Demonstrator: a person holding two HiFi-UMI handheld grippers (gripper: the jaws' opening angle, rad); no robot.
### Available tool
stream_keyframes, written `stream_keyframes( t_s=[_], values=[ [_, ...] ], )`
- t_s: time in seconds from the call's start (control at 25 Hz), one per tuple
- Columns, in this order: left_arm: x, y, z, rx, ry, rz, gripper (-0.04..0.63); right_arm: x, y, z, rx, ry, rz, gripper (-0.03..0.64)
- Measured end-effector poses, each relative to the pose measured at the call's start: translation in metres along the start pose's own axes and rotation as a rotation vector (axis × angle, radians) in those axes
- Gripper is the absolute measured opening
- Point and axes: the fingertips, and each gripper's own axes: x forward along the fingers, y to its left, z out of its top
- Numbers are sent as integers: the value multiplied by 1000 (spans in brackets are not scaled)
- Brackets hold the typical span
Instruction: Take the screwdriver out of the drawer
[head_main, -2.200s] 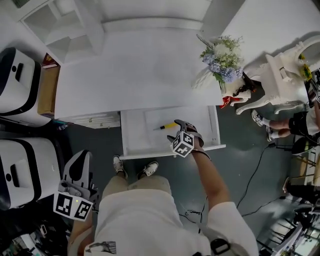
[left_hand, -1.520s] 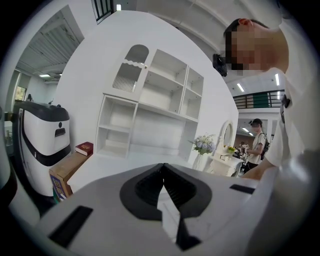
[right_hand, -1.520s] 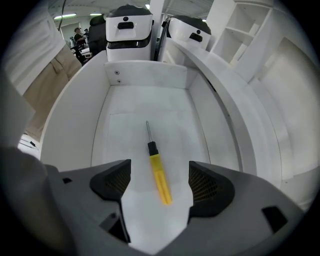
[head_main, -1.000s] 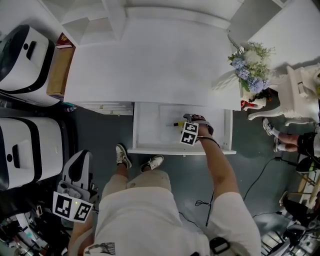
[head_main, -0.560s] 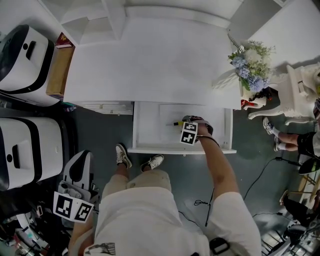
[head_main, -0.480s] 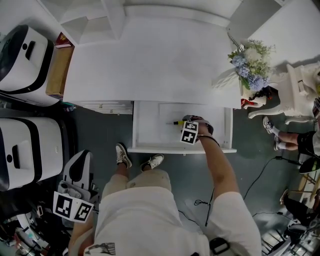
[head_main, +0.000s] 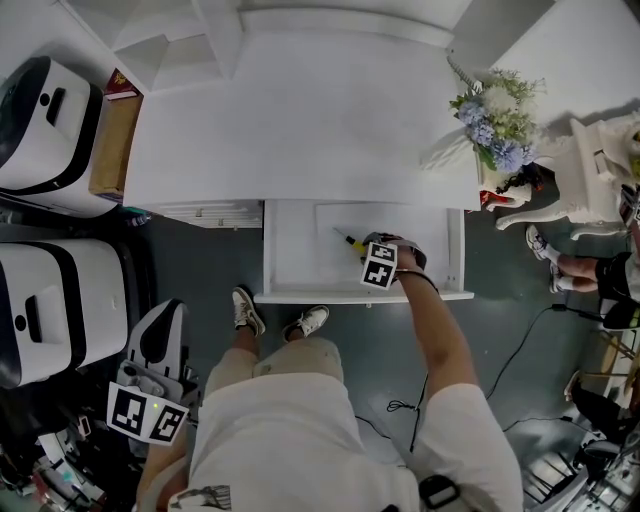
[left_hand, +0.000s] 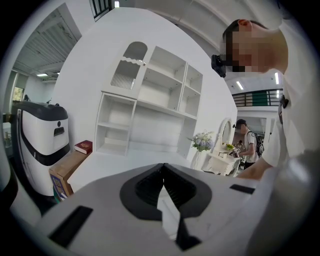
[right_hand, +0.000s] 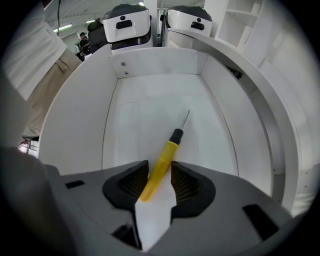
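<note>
My right tongs (right_hand: 159, 182) have just been closing and now grip the screwdriver (right_hand: 167, 152) by its yellow handle inside the drawer (right_hand: 150, 65); my left tongs (left_hand: 163, 175) are closed and empty, well away from the drawer.

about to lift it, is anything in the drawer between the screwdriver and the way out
Nothing visible does. The right tool has just been closing its jaws on the screwdriver, whose handle sits between them. The open drawer holds nothing else that I can see, and the space above it is open.
</note>
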Motion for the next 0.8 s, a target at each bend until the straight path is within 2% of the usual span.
stream_keyframes(
  t_s=[0.12, 0.36, 0.64, 0.8],
  values=[
    [-1, 0, -1, 1, 1, -1, 15, 0, 0, -1, 43, -10, 4, 138],
    [-2, -1, -3, -3, 5, -6, 15, -3, -1, -1, 227, -89, 11, 124],
    [-2, -4, -3, 0, 10, -18, 15, -5, -1, -5, 347, -135, -4, 97],
    [0, -8, -4, 4, 15, -33, 15, -5, 0, -5, 376, -143, -26, 86]
  ],
)
